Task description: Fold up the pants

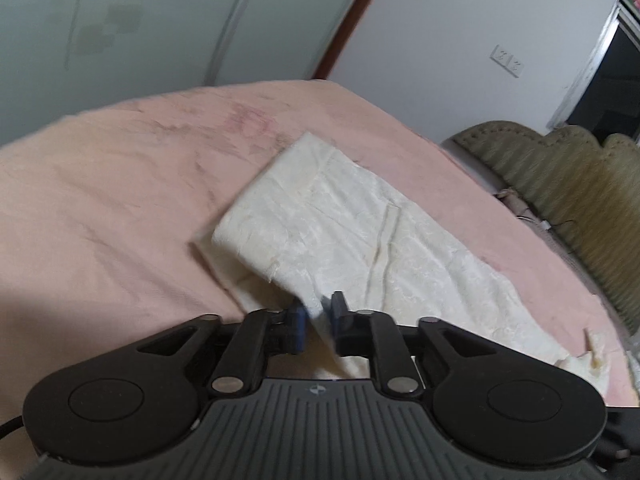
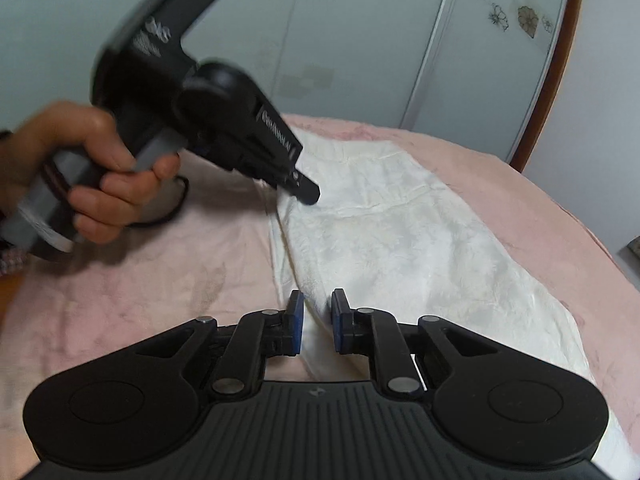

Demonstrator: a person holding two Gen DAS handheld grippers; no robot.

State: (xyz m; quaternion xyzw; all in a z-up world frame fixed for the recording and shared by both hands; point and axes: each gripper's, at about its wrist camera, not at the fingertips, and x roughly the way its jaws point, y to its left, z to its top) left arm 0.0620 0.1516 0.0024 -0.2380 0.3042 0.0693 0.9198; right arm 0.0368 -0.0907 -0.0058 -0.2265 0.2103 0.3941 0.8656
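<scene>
There is one pair of white pants [image 1: 360, 240] on one pink bed [image 1: 120, 200]. There are two black grippers, the left gripper [image 1: 318, 312] and the right gripper [image 2: 318, 308], and one hand [image 2: 100, 172]. One wall socket plate [image 1: 507, 60] is on the wall.

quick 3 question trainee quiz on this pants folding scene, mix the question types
1. True or false: the pants are dark blue.
2. What lies between the right gripper jaws? A) pants fabric B) a cable C) nothing
3. Fill in: the pants lie on a ____ sheet.

Key
1. False: they are cream white.
2. A: a fold of the pants sits between the jaws. The left gripper has fabric between its jaws too.
3. Pink.
</scene>
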